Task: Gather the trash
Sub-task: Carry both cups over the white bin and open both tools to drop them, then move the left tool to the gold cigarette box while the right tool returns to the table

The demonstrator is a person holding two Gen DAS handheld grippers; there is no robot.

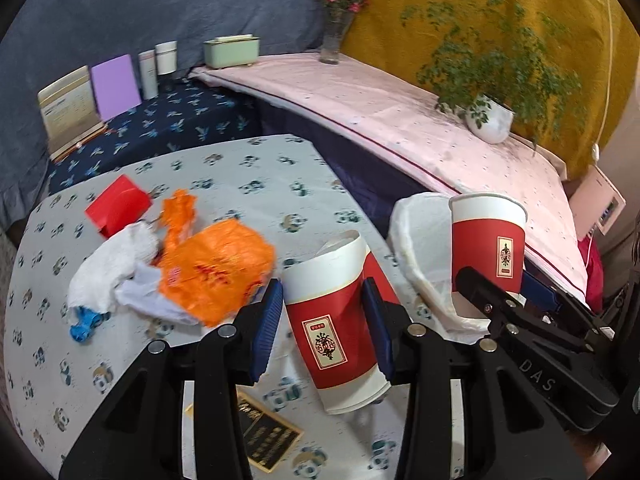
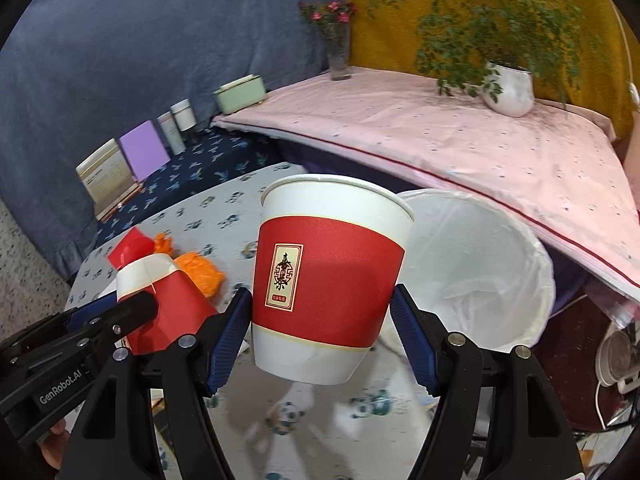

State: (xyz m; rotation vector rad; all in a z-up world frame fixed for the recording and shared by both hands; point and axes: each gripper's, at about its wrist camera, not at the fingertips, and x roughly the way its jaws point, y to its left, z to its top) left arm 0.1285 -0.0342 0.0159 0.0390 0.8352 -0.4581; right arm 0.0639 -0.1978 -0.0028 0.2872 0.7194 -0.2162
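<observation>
My left gripper (image 1: 322,322) is shut on a squashed red-and-white paper cup (image 1: 340,320), held tilted above the panda-print table (image 1: 248,184). My right gripper (image 2: 322,328) is shut on a second, upright red-and-white paper cup (image 2: 324,280), lifted beside the white-lined trash bin (image 2: 480,268). The right gripper and its cup also show in the left wrist view (image 1: 488,240), in front of the bin (image 1: 420,248). The left gripper's cup also shows in the right wrist view (image 2: 164,300). An orange plastic bag (image 1: 216,268), white crumpled paper (image 1: 112,264), a red box (image 1: 118,204) and a blue scrap (image 1: 84,324) lie on the table.
A black-and-gold packet (image 1: 268,436) lies on the table under my left gripper. A pink-covered surface (image 1: 400,120) behind carries a potted plant (image 1: 492,120), a flower vase (image 1: 334,40) and a green box (image 1: 232,52). Books (image 1: 92,96) and canisters (image 1: 158,64) stand at the back left.
</observation>
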